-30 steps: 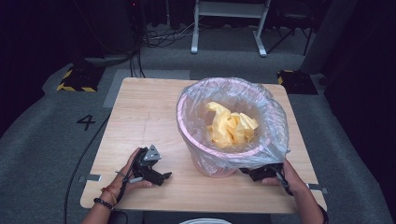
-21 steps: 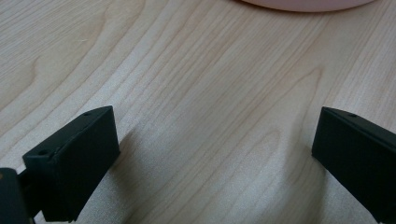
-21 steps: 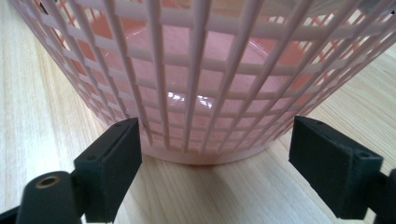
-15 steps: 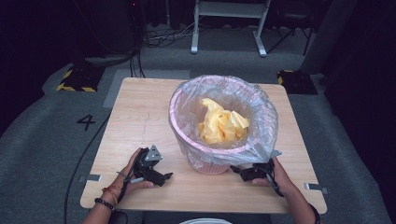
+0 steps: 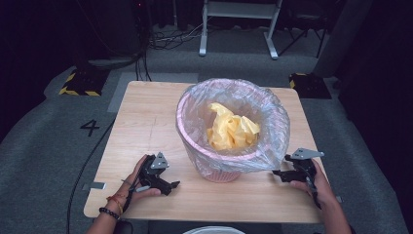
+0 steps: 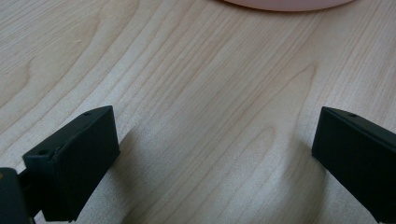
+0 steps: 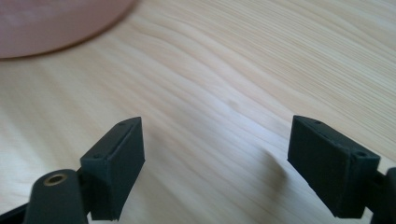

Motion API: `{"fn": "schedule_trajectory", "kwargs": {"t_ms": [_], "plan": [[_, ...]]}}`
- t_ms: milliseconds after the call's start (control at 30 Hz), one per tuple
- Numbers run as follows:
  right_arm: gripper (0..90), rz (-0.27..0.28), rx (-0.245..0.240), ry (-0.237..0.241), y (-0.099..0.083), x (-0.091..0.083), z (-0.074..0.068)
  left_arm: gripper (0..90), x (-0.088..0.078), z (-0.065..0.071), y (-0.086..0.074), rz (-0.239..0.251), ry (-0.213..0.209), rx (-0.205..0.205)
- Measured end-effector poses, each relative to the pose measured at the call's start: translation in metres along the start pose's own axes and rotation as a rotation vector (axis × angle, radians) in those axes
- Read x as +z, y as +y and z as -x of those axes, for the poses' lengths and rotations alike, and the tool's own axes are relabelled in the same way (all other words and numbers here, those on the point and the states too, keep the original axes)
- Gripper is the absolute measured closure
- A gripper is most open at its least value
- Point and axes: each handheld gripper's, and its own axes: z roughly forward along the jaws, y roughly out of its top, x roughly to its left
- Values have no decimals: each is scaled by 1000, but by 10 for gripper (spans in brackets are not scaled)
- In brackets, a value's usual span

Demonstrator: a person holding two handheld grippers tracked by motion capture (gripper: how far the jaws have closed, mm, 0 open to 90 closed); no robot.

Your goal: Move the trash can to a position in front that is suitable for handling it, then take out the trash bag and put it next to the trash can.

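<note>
Now, pink plastic waste bin (image 5: 217, 168) with clear liner bag (image 5: 272, 146) stands mid-table, crumpled yellow paper (image 5: 231, 130) inside. Left gripper (image 5: 171, 185) and right gripper (image 5: 278, 172) flank its base, jaws spread, empty. Best approach: pinch liner rim, lift slowly, avoid tipping.

My left claw (image 6: 208, 158): jaws spread wide, nothing between them, low over the pale wooden surface (image 6: 196, 93); pink bin base (image 6: 285, 3) at top edge.

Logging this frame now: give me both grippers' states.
Left gripper: open, holding nothing, low over the wooden table.
Right gripper: open, holding nothing, beside the pink bin.
</note>
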Motion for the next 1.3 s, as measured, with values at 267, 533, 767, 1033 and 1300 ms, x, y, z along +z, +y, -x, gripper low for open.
{"fn": "schedule_trajectory", "kwargs": {"t_ms": [267,533,767,1033,1300], "plan": [[173,-4,51,-40,-6,3,14,7,-1,0,-1,0,1,0],[164,3,59,-49,-7,3,16,9,-2,0,-2,1,-1,0],[164,2,59,-47,-7,3,17,9,-1,0,-1,0,-2,-3],[199,48,37,-41,-2,-1,12,194,-9,-1,2,36,6,-3],[204,122,0,-59,8,-13,2,179,-29,-5,20,111,46,44]]}}
